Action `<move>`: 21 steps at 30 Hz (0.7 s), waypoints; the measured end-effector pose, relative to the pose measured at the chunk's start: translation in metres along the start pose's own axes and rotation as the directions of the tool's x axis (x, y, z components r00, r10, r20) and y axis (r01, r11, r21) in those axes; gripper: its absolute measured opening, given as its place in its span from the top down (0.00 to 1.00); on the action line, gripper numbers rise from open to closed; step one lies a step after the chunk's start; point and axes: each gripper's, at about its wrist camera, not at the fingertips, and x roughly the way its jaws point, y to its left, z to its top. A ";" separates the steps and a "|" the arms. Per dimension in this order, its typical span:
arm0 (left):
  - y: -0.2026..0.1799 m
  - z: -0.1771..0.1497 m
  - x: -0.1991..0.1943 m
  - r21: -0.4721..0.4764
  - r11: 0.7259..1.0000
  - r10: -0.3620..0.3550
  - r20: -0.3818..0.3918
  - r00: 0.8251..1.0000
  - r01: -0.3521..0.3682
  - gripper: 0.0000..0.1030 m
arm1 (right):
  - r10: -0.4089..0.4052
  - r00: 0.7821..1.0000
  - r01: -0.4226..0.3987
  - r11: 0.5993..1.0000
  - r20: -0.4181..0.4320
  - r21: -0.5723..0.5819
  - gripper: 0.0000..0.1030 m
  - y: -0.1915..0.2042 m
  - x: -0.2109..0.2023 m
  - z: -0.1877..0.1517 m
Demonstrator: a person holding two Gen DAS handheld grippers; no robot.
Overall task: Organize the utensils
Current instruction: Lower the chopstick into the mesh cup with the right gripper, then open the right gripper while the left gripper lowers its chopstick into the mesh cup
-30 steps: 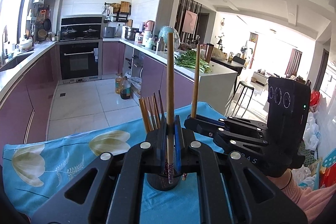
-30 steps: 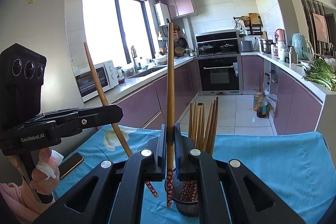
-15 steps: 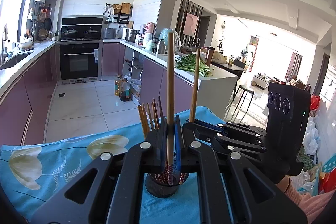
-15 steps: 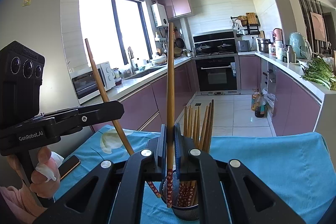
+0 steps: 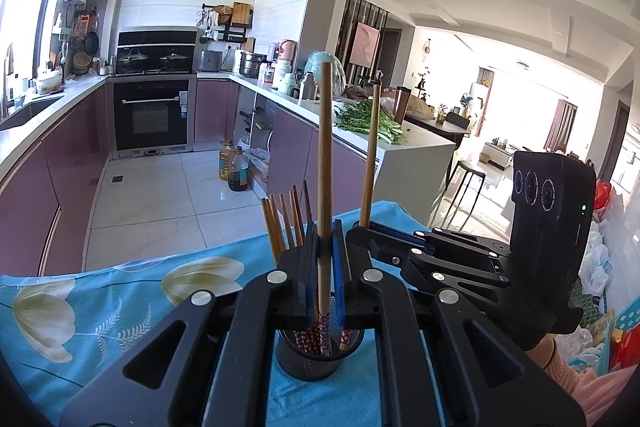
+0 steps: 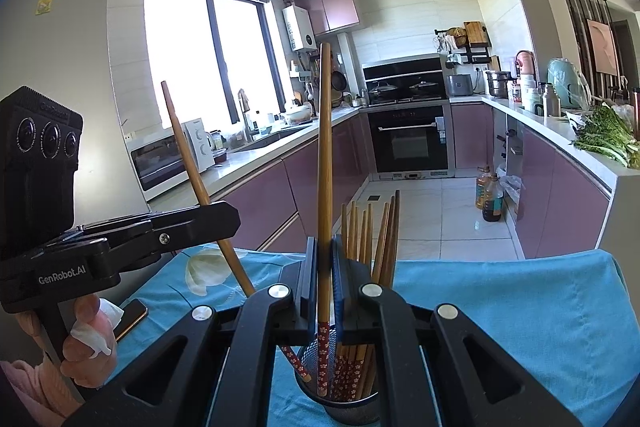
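Both tongs are clamped tight, each on one chopstick held nearly upright. The left tongs [image 5: 325,267] grip a chopstick [image 5: 325,163] whose patterned end already dips inside the black cup [image 5: 320,359], which stands on the blue cloth of the desk [image 5: 120,311] near its front edge, half full of other chopsticks [image 5: 286,223]. The right tongs [image 6: 324,279] hold a second chopstick [image 6: 324,155], its tip also down in the cup [image 6: 352,407].

To my eye the job is to let them go cleanly: keep each stick steep, tip well below the rim, clear of the neighbours, then ease the grip open slowly, one at a time. Letting go at a slant could tip the cup.
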 end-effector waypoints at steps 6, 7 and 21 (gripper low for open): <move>0.001 0.001 0.001 0.000 1.000 -0.002 0.000 1.000 0.002 0.93 | -0.005 1.000 0.005 1.000 -0.003 0.004 0.94 -0.001 0.006 0.002; 0.000 0.001 0.001 -0.001 1.000 -0.001 -0.001 1.000 0.001 0.93 | -0.006 1.000 0.006 1.000 -0.003 0.005 0.94 -0.002 0.006 0.002; 0.000 0.000 0.016 -0.008 1.000 0.003 -0.031 1.000 -0.004 0.93 | -0.023 1.000 0.023 0.999 -0.017 0.024 0.94 -0.009 0.017 -0.002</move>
